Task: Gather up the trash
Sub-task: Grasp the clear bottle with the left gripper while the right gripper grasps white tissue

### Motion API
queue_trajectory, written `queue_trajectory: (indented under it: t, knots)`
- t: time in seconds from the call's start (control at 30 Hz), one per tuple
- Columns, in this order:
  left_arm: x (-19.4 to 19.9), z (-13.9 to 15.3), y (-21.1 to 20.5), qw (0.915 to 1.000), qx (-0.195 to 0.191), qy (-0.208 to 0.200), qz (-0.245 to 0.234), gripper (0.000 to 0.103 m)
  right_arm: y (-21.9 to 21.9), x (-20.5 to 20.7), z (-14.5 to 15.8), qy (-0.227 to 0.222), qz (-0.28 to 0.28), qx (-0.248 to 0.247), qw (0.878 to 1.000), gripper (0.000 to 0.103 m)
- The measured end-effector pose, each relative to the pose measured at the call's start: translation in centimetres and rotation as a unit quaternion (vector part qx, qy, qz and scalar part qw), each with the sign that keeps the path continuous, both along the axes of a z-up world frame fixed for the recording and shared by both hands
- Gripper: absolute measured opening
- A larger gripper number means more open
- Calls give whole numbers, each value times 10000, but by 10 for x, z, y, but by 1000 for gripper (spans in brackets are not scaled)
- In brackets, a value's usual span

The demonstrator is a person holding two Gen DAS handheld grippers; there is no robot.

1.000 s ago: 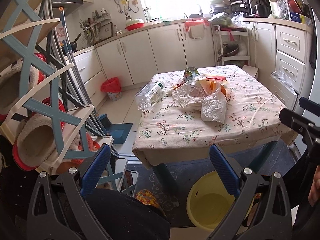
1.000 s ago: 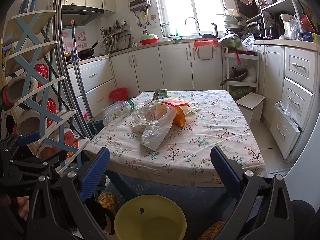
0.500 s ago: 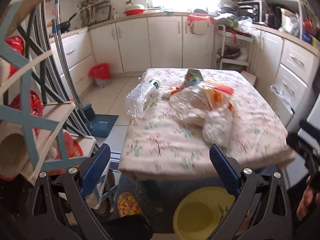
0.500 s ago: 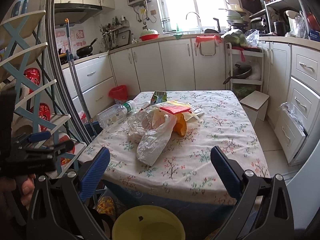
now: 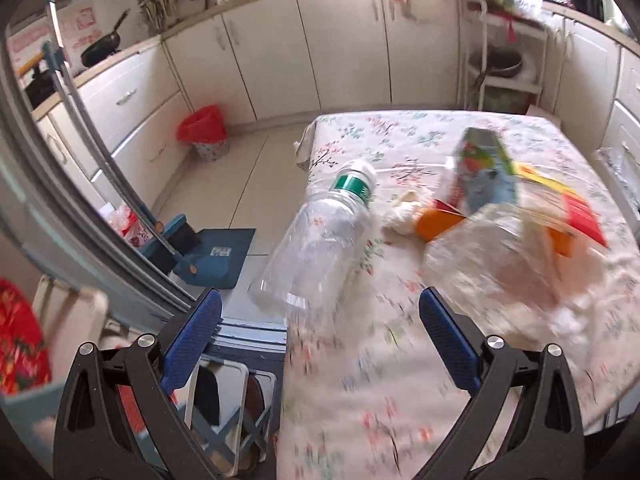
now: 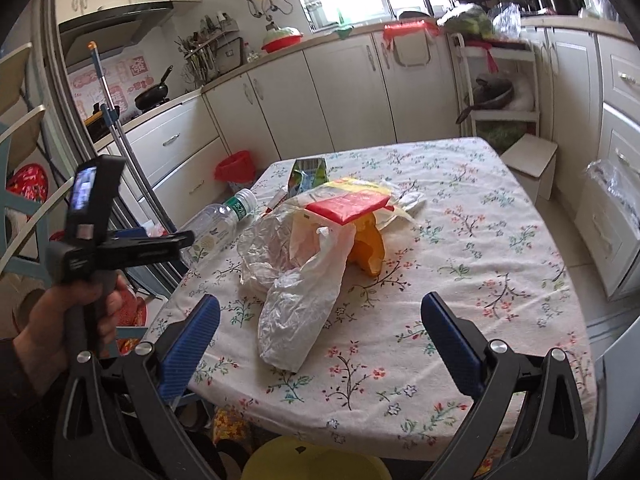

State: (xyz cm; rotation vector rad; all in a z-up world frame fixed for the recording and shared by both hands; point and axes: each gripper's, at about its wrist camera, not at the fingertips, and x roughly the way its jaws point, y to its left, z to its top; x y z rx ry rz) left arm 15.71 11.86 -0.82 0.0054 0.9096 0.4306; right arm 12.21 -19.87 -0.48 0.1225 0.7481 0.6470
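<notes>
Jaws spread wide on both grippers, nothing between them.

Left gripper (image 5: 320,336) hangs at the lower centre of its view over the worktop (image 5: 400,380) edge, an empty plastic bottle (image 5: 320,248) lying just beyond at mid-frame. Right gripper (image 6: 320,340) sits low in its view before a crumpled plastic bag (image 6: 296,296), with a red packet (image 6: 346,206) and a carton (image 6: 308,174) behind; a red-lined bin (image 6: 235,166) stands on the floor, centre left.
</notes>
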Motion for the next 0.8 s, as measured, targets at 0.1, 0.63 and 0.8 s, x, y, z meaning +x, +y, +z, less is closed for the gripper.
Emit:
queue_trajectory:
  t: [0.1, 0.63, 0.8]
  knots:
    - [27, -14, 12, 9999, -48, 156, 52, 95, 2, 8, -6, 147, -11, -7, 9999, 97]
    - [59, -40, 20, 9900, -1231, 544, -429, 52, 32, 52, -44, 1001, -22, 151, 9949, 92]
    - [36, -33, 25, 9837, -1678, 483, -440, 52, 35, 58, -56, 1498, 182, 423, 9876, 52]
